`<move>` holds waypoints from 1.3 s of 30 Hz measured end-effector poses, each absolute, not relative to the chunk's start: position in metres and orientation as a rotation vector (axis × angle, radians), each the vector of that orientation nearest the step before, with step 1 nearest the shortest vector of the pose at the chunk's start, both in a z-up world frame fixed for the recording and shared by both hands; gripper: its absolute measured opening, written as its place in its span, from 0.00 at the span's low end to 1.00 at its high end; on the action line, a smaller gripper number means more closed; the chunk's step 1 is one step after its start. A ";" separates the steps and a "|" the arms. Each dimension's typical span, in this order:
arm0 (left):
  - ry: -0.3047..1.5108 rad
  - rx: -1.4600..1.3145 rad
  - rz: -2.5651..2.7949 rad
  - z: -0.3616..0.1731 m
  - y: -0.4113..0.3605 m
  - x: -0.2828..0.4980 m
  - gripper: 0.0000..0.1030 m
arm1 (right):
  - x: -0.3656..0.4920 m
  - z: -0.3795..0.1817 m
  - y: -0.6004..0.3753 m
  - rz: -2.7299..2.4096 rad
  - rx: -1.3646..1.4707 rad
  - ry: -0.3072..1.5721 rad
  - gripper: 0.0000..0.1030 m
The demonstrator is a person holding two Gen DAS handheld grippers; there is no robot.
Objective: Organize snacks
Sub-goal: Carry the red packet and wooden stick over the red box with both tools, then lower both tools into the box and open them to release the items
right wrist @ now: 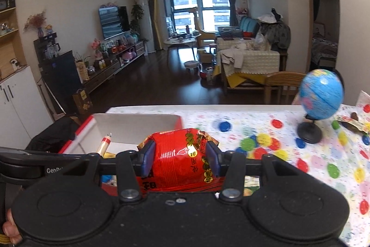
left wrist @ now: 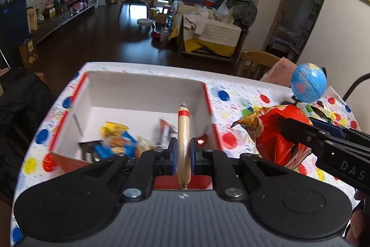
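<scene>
My left gripper clamps a sausage stick over the white box, ready to drop; my right gripper grips a red snack bag beside it above the table.

Left gripper, black two-finger frame with blue pads, clamped on a slim beige sausage stick with a red band, held upright between the fingers just above the near edge of the white open cardboard box with red rim. Right gripper, same black build with blue pads, closed around a glossy red snack packet with gold print, raised just beside the box's right wall. Bare fingertips visible at the right gripper's lower left corner.
</scene>
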State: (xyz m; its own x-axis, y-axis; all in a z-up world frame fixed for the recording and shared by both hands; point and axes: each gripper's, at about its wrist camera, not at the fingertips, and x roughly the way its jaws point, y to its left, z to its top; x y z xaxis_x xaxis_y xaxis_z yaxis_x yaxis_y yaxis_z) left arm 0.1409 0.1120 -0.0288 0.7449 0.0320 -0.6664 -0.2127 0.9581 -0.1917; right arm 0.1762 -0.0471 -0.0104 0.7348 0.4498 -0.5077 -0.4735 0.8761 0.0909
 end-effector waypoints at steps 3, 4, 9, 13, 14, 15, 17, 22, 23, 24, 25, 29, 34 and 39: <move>0.709 -0.255 0.150 -0.025 0.131 0.136 0.11 | 0.178 -0.010 -0.028 0.518 -0.051 0.544 0.45; 0.706 -0.253 0.154 -0.025 0.138 0.136 0.11 | 0.180 -0.011 -0.022 0.522 -0.050 0.546 0.45; 0.714 -0.240 0.170 -0.027 0.168 0.138 0.11 | 0.184 -0.016 0.010 0.530 -0.061 0.556 0.45; 0.735 -0.239 0.179 -0.035 0.190 0.145 0.11 | 0.189 -0.023 0.031 0.535 -0.077 0.561 0.45; 0.741 -0.239 0.181 -0.038 0.195 0.148 0.11 | 0.190 -0.025 0.037 0.537 -0.081 0.562 0.45; 0.748 -0.235 0.184 -0.040 0.199 0.151 0.11 | 0.192 -0.027 0.042 0.537 -0.088 0.562 0.45; 0.761 -0.228 0.185 -0.046 0.206 0.157 0.11 | 0.196 -0.033 0.051 0.533 -0.097 0.571 0.45; 0.791 -0.202 0.184 -0.062 0.222 0.173 0.11 | 0.213 -0.047 0.075 0.523 -0.117 0.594 0.45; 0.798 -0.196 0.183 -0.065 0.224 0.177 0.11 | 0.216 -0.051 0.079 0.521 -0.122 0.601 0.45; 0.806 -0.190 0.187 -0.069 0.227 0.181 0.11 | 0.219 -0.055 0.083 0.519 -0.128 0.608 0.45; 0.815 -0.187 0.190 -0.073 0.229 0.185 0.11 | 0.223 -0.060 0.087 0.515 -0.132 0.617 0.45; 0.847 -0.189 0.192 -0.087 0.237 0.194 0.11 | 0.238 -0.077 0.100 0.503 -0.136 0.658 0.45; 0.873 -0.190 0.191 -0.099 0.240 0.199 0.11 | 0.244 -0.093 0.112 0.508 -0.150 0.692 0.45; 0.889 -0.196 0.184 -0.108 0.241 0.200 0.11 | 0.249 -0.104 0.124 0.523 -0.173 0.719 0.45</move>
State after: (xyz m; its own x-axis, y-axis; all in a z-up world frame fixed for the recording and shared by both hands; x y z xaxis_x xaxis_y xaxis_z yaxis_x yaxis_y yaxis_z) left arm 0.2000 0.2413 -0.1079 0.6170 0.0773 -0.7832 -0.2394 0.9664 -0.0932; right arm 0.2487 0.1239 -0.1043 0.6308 0.3962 -0.6671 -0.5124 0.8584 0.0252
